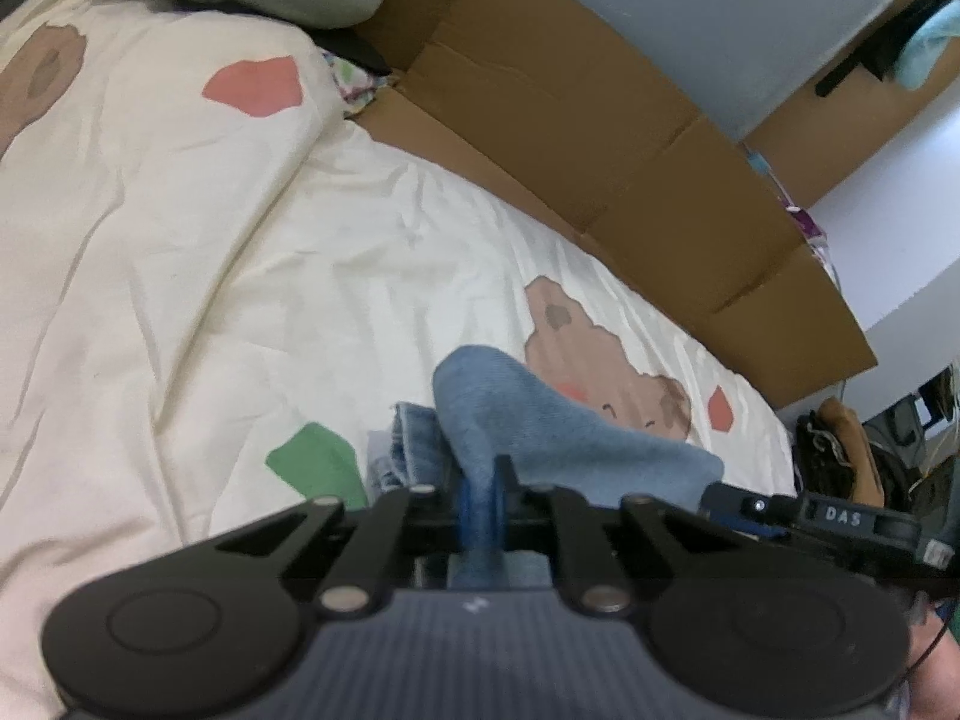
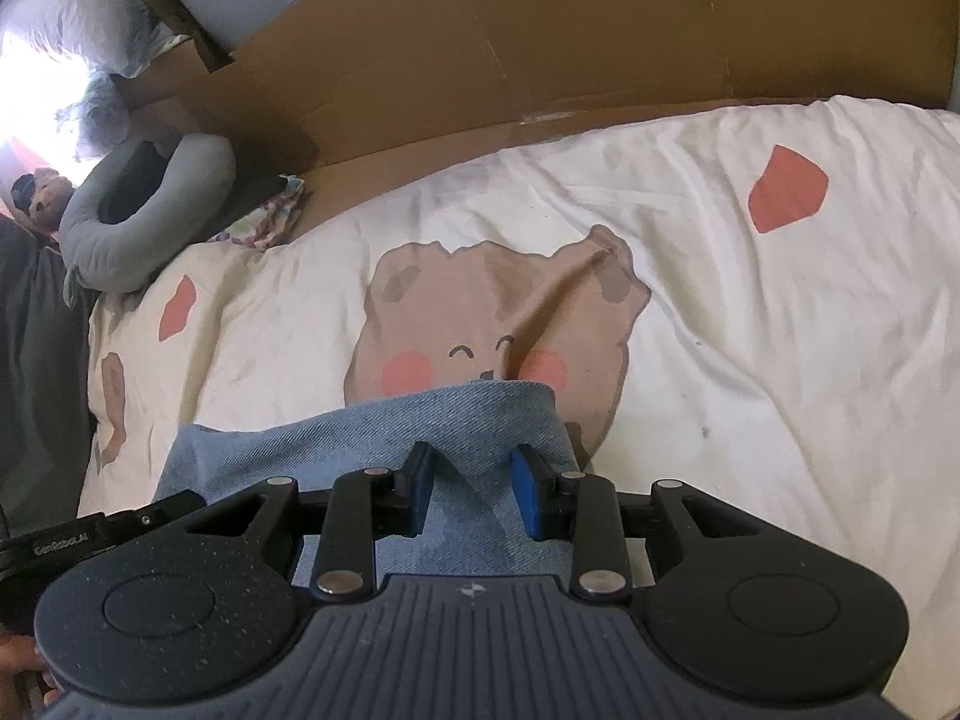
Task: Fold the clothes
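A blue denim garment (image 1: 540,420) lies bunched on the cream bedcover (image 1: 180,240), which is printed with bears. In the left wrist view my left gripper (image 1: 477,480) is shut on a raised fold of the denim, and the cloth stands up in a peak past the fingers. In the right wrist view the denim (image 2: 360,432) spreads under and ahead of my right gripper (image 2: 474,474). Its blue pads stand a little apart, and a thick fold of the cloth fills the gap between them. The rest of the garment is hidden below both grippers.
A flattened cardboard sheet (image 2: 540,30) leans along the far side of the bed. A grey neck pillow (image 2: 150,210) and a patterned cloth (image 2: 264,219) sit at the head end. Chair and cables (image 1: 840,450) stand past the bed's foot. The bedcover (image 2: 750,330) is bare around the bear print.
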The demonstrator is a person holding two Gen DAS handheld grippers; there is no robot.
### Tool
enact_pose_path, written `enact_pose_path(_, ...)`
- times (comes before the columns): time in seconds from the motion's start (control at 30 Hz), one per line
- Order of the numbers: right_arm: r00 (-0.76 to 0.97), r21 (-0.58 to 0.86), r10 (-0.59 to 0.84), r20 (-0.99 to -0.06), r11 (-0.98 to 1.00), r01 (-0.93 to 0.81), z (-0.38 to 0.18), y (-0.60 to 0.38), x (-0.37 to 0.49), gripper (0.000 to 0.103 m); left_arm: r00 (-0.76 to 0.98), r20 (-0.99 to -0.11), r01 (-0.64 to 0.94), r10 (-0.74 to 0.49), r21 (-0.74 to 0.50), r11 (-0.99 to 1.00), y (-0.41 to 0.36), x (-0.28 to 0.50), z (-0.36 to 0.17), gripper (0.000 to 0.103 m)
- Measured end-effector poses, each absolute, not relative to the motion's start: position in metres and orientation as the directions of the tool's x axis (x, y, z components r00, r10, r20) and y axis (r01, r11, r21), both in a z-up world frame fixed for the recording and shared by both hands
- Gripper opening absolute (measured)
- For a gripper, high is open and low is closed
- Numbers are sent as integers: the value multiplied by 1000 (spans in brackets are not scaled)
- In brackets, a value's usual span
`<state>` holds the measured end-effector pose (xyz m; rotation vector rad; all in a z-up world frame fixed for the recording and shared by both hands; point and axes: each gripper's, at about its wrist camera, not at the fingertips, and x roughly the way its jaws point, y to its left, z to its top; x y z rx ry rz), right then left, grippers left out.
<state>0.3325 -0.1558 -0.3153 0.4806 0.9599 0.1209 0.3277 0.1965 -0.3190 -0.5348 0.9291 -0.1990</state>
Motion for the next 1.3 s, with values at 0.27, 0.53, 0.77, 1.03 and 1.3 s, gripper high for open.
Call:
enact_pose_path(0.27,451,427,325,-831,892,145,-335,-153,359,35,589,-728,-65,-352,-477,877,190,323,-316,23)
enact_pose_path(0.53,342,486,438,-831,871,66,-337,-180,373,38,557,-781,-85,-283,-393,916,187,284,-311,55)
enact_pose_path(0.77,323,484,458,-828,875,0,-329,-190,364,41,528,-791,-114,-309,-427,897,192,259,-317,56)
enact_pose_path(1.03,256,475,468,-846,879,-36,-342,-191,335,60,499,-791,-125,-353,-469,874,196,253,-329,66)
enact_pose_path(1.3,251,631,595,-764,770,93,-374,-197,308,60,485,-789,-143,-378,-498,855,200,254,-341,66)
